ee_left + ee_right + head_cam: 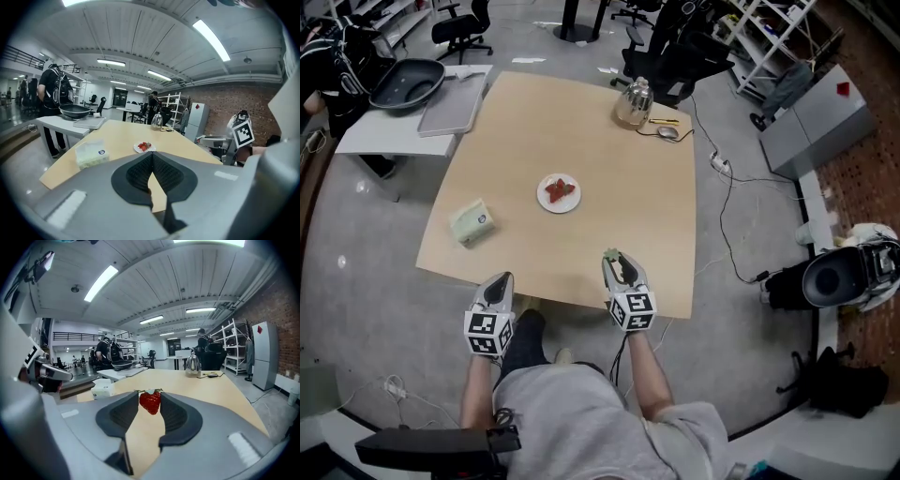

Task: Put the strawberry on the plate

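A white plate (545, 205) lies in the middle of the wooden table (609, 197) with red strawberry pieces (561, 191) on it. My right gripper (615, 259) hovers over the near edge of the table, shut on a whole red strawberry (150, 402) with a green cap. The strawberry sits between the tips of the jaws, well short of the plate. My left gripper (504, 279) is just off the table's near edge, its jaws (152, 154) shut with nothing in them. In the left gripper view the plate (144, 147) lies straight ahead.
A pale green tissue box (472, 223) sits at the table's left edge. A glass kettle (634, 103) and a mouse (667, 132) stand at the far right corner. A side table at far left carries a tray (450, 103) and a dark pan (409, 82).
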Demonstrator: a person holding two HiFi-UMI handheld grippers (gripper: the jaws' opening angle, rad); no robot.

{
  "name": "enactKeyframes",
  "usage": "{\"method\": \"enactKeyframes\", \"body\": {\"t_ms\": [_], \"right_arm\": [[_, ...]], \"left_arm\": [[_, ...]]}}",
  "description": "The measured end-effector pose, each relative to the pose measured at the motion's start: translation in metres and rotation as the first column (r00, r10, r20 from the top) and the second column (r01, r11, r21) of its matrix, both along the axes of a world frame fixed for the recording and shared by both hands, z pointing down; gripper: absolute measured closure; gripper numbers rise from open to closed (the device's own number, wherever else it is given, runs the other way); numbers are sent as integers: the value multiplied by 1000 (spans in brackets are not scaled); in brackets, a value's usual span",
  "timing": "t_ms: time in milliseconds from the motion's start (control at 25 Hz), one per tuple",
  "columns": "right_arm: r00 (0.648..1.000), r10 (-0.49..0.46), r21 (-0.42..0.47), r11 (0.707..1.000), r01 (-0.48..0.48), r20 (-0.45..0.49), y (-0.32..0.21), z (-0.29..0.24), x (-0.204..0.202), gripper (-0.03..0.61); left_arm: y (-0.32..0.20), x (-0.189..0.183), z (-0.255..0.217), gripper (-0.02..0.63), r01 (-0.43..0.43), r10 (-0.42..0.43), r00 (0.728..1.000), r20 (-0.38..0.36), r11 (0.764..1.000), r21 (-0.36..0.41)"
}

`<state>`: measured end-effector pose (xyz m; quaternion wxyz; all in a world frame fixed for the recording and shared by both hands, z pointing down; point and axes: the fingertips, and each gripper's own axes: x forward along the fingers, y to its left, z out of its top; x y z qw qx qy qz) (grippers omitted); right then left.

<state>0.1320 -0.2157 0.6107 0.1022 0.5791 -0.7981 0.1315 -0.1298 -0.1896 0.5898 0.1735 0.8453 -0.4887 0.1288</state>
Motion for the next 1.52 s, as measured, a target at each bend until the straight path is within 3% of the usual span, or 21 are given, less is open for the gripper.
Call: {"method": "enactKeyframes", "body": {"t_ms": [800,1520], "right_arm": [[995,-96,-71,993,97,19,-115,50,-40,428],[989,-147,-169,975,144,-9,-196,113,-73,428]], "left_arm": [[-77,-9,43,594,19,-19,1000,0,996,-89],[-125,-42,68,594,60,-59,998,13,987,-151]]}}
